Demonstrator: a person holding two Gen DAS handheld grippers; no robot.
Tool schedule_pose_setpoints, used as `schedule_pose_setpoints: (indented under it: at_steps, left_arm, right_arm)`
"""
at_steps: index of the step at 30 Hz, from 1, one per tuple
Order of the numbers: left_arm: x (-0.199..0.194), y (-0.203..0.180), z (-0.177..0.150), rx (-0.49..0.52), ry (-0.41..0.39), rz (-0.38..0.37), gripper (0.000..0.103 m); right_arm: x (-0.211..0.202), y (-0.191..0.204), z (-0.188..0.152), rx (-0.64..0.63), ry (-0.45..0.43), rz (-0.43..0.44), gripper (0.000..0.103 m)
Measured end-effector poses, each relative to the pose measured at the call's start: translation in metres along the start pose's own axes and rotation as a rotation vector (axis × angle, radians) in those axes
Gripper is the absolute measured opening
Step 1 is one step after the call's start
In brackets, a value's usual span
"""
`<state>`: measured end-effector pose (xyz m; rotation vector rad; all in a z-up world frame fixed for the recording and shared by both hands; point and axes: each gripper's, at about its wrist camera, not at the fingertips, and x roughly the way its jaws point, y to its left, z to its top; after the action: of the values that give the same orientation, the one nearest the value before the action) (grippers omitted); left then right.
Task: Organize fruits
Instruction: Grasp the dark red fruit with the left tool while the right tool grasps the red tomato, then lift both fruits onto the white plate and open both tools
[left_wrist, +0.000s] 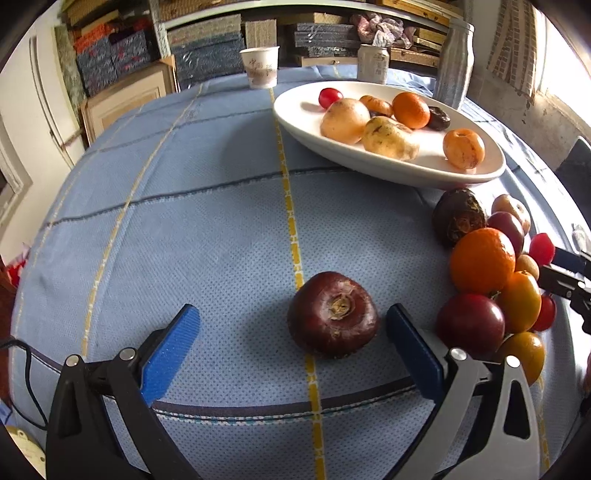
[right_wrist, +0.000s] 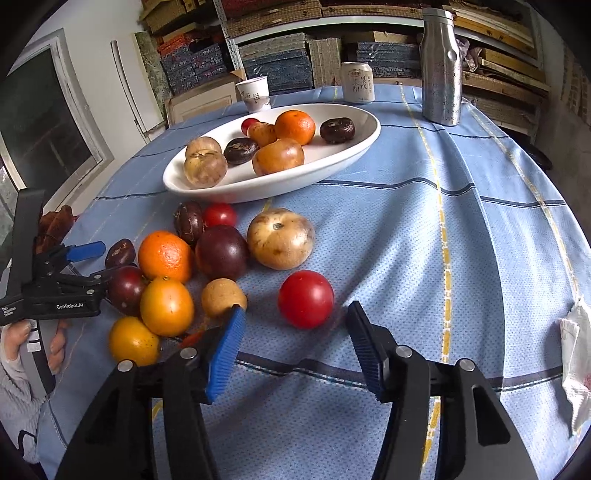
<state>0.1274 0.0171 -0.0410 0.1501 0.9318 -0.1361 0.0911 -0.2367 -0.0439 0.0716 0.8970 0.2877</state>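
Observation:
A dark red-brown round fruit (left_wrist: 332, 314) lies on the blue cloth between the jaws of my left gripper (left_wrist: 293, 317), which stands open; neither blue pad touches it. In the right wrist view a red tomato (right_wrist: 306, 298) sits just past the tips of my right gripper (right_wrist: 295, 310), also open, with gaps on both sides. A white oval plate (left_wrist: 388, 171) (right_wrist: 258, 192) holds several fruits. A loose pile with an orange (right_wrist: 165, 255), a purple plum (right_wrist: 221, 252) and a tan fruit (right_wrist: 280, 238) lies in front of it. My left gripper (right_wrist: 96, 264) shows at that pile's left.
A paper cup (right_wrist: 254, 94), a drink can (right_wrist: 356, 81) and a tall metal bottle (right_wrist: 441, 62) stand behind the plate. A crumpled tissue (right_wrist: 576, 354) lies at the right table edge. Shelves of boxes fill the back. A hand (right_wrist: 22, 332) grips the left tool.

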Motion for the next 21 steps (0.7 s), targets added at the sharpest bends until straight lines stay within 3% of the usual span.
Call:
schedule_pose_setpoints:
  at_steps: [2,6,10,15,17,21]
  left_arm:
    - [-0.003,-0.004,0.001,0.015,-0.016,-0.032,0.073]
    - [-0.004,-0.008,0.001,0.028,-0.022,-0.046,0.067]
    - [-0.007,-0.011,0.000,0.038,-0.030,-0.072,0.053]
    - [-0.007,-0.012,0.001,0.036,-0.030,-0.084,0.052]
    - [-0.008,-0.013,0.001,0.037,-0.033,-0.094,0.042]
    - [-0.010,-0.008,0.001,0.014,-0.041,-0.142,0.042]
  right_arm:
    - [-0.001,0.000,0.000,0.002,-0.004,-0.010,0.053]
    - [-0.002,-0.002,0.000,0.017,-0.012,-0.054,0.034]
    - [0.000,-0.001,0.002,0.015,-0.012,-0.041,0.031]
    - [0.004,0.001,0.006,0.009,-0.012,-0.002,0.029]
    - [0.003,0.002,0.006,0.010,-0.015,0.006,0.028]
    - [-0.015,0.003,0.006,0.010,-0.106,0.029,0.028]
